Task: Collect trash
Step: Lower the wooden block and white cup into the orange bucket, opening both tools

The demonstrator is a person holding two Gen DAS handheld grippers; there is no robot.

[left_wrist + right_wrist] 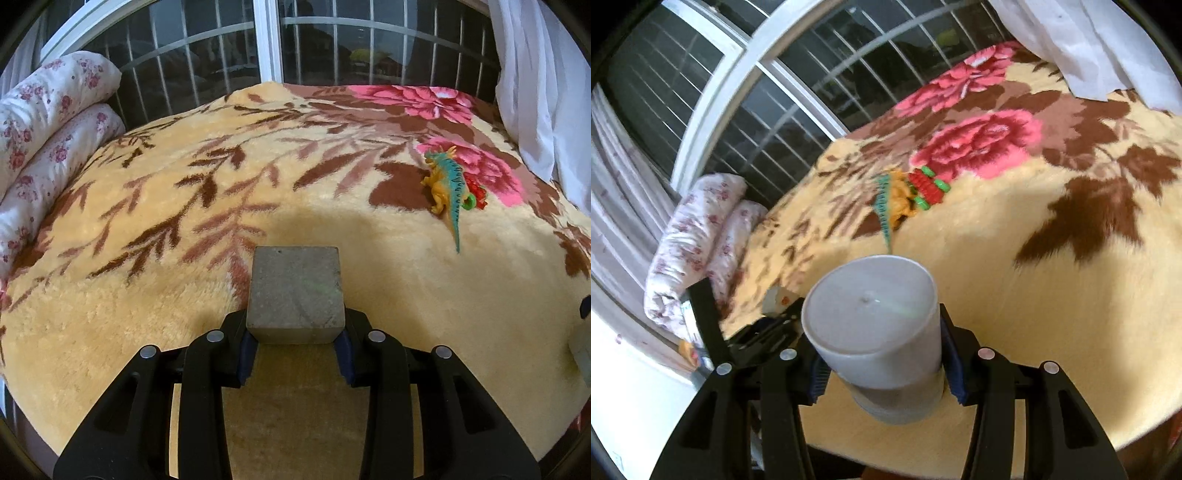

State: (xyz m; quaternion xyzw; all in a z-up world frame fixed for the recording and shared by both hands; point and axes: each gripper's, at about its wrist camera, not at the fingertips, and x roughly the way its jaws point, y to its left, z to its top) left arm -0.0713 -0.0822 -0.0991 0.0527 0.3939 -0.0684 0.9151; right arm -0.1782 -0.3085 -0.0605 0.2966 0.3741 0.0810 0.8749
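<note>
Left gripper [295,354]: closed on a grey block [295,291], blue pads pressing its two near side faces; the block is carried above the blanket, its shadow on the plush beneath.
Right gripper [882,365]: clamped on a pale grey cylinder [875,314], flat end toward the camera, body hanging down between the fingers (this view is blurred, so fine detail is lost).
Near ground: the plain cream part of the blanket [129,332] lies bare in front of both tools, the widest open patch in the left wrist view.
Near left edge: in the right wrist view the blanket's edge drops off just left of the cylinder, with a black tool part [705,317] standing there against the bedding.
Middle right: a toy dinosaur [447,184], teal and orange, lies on the blanket touching a red and green toy [476,194], well apart from the block.
Far left: a rolled floral quilt [51,122] sits along the bed's left edge.
Far right: a white curtain [539,85] hangs onto the blanket's corner.
Far edge: the blanket ends against a barred window [207,62].
</note>
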